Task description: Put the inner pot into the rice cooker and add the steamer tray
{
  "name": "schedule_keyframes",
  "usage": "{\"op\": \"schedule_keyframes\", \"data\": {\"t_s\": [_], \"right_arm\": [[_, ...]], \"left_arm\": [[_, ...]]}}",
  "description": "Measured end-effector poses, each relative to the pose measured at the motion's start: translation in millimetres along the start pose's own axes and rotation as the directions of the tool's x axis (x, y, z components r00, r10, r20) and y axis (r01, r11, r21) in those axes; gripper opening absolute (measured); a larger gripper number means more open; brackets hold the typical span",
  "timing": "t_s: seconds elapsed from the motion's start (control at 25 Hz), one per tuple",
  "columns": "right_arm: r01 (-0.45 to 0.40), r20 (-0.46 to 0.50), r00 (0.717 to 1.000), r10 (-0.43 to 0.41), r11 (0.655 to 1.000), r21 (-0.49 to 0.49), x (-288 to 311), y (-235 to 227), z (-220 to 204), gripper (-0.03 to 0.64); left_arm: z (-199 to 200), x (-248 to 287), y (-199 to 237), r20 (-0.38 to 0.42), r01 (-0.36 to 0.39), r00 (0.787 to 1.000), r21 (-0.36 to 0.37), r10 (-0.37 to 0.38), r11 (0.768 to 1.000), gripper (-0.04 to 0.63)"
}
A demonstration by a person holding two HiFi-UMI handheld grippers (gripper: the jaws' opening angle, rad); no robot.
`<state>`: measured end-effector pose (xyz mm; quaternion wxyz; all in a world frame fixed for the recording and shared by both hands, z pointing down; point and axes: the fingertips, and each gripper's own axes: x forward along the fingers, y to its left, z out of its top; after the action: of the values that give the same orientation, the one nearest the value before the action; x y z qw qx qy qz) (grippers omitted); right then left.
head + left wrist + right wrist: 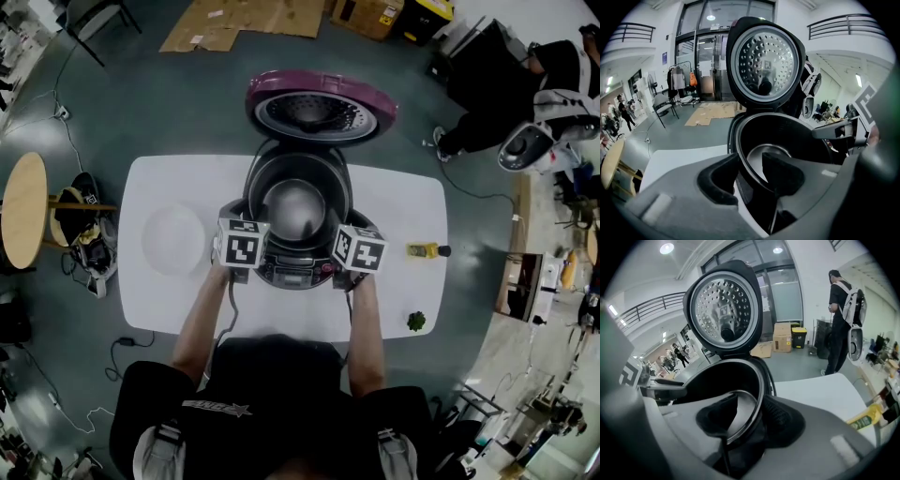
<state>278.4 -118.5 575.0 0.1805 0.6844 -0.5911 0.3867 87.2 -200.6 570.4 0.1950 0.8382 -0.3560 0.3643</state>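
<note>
Straddling the pot (295, 208) rim on both sides right now. My left gripper (749, 164) has its jaws partly open. The rim runs between the pads, but there's a gap on the inner side, so nothing's being squeezed. Same deal on my right gripper (751, 401): jaws apart, rim between them, not gripped.

The pot sits down inside the cooker (298, 272), with the lid (319, 108) tipped up at the back, so I'd call that half done.

What matters next is the tray (173, 239), or at least the white round thing I'm taking for it. It lies flat on the tabletop (403, 206) to the left of the cooker, near my left gripper and well apart from my right. So I'd say left is the closer one. It's round, so there's no long axis to line up. I'd just clear the rim, then come at its near edge.
</note>
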Motion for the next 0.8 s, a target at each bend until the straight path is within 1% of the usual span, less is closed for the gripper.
{"op": "schedule_keyframes", "data": {"t_s": [0.12, 0.28, 0.52, 0.64, 0.72, 0.8], "right_arm": [[-0.01, 0.034, 0.999, 0.011, 1.0, -0.02, -8, 3, 10, 0.176], [-0.013, 0.09, 0.996, 0.017, 0.999, -0.044, -24, 8, 23, 0.176], [-0.008, 0.198, 0.98, 0.026, 0.996, -0.088, -62, 18, 40, 0.176], [-0.014, 0.267, 0.963, 0.042, 0.994, -0.106, -86, 25, 48, 0.176], [-0.012, 0.318, 0.947, 0.05, 0.993, -0.12, -105, 30, 53, 0.176], [0.002, 0.373, 0.926, 0.049, 0.991, -0.136, -126, 35, 58, 0.176]], "left_arm": [[8, -6, 1, 0.03, -0.011, 0.999, 0.011, 0.011, 1.0, 0.172], [21, -20, -2, 0.089, -0.015, 0.996, 0.021, 0.013, 1.0, 0.172], [43, -58, -7, 0.198, -0.029, 0.98, 0.035, 0.022, 0.999, 0.17], [54, -81, -10, 0.263, -0.038, 0.965, 0.056, 0.022, 0.998, 0.17], [61, -99, -13, 0.311, -0.046, 0.95, 0.072, 0.021, 0.996, 0.164], [66, -117, -15, 0.358, -0.059, 0.933, 0.087, 0.024, 0.994, 0.143]]}}
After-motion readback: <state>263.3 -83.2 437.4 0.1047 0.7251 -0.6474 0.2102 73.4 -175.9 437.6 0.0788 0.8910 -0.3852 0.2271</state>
